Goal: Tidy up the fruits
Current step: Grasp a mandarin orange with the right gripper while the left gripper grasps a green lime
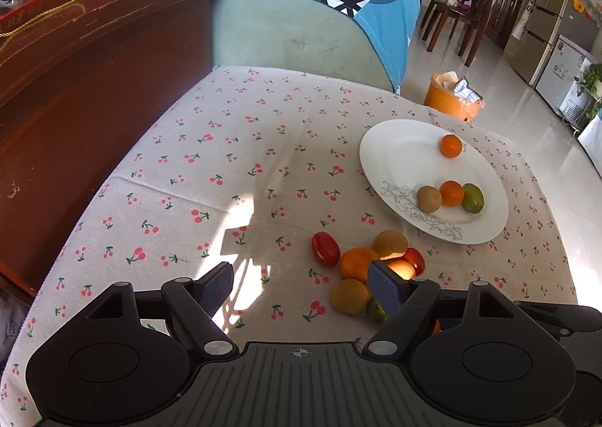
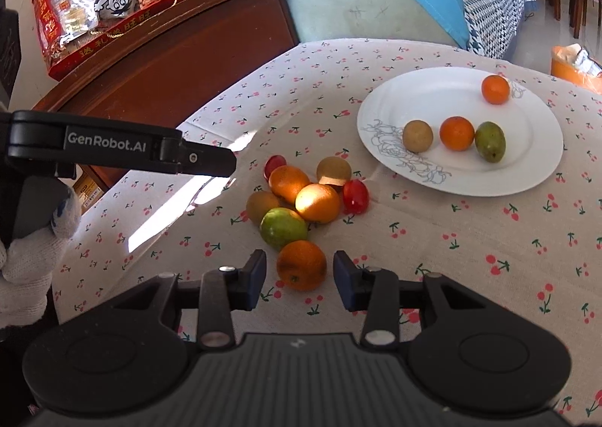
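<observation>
Fruits, loose cluster [image 2: 301, 197]: small, round to oval, matte or faintly glossy skins; oranges, brown kiwi-like pieces, one green mango-shaped piece, two glossy red tomatoes. They lie touching one another on the counter [image 2: 470, 257], which is draped in cream woven cloth printed with red cherries.

Plate [image 2: 395, 103]: white, round, glazed, with a grey line-drawn flower at its rim. It carries two oranges, one brown fruit and one green oval fruit.

Right tongs [image 2: 300, 272]: pads apart, flanking the nearest orange [image 2: 301, 264] without pressing it.

Left tongs [image 1: 301, 286]: spread wide, empty, beside the cluster.
</observation>
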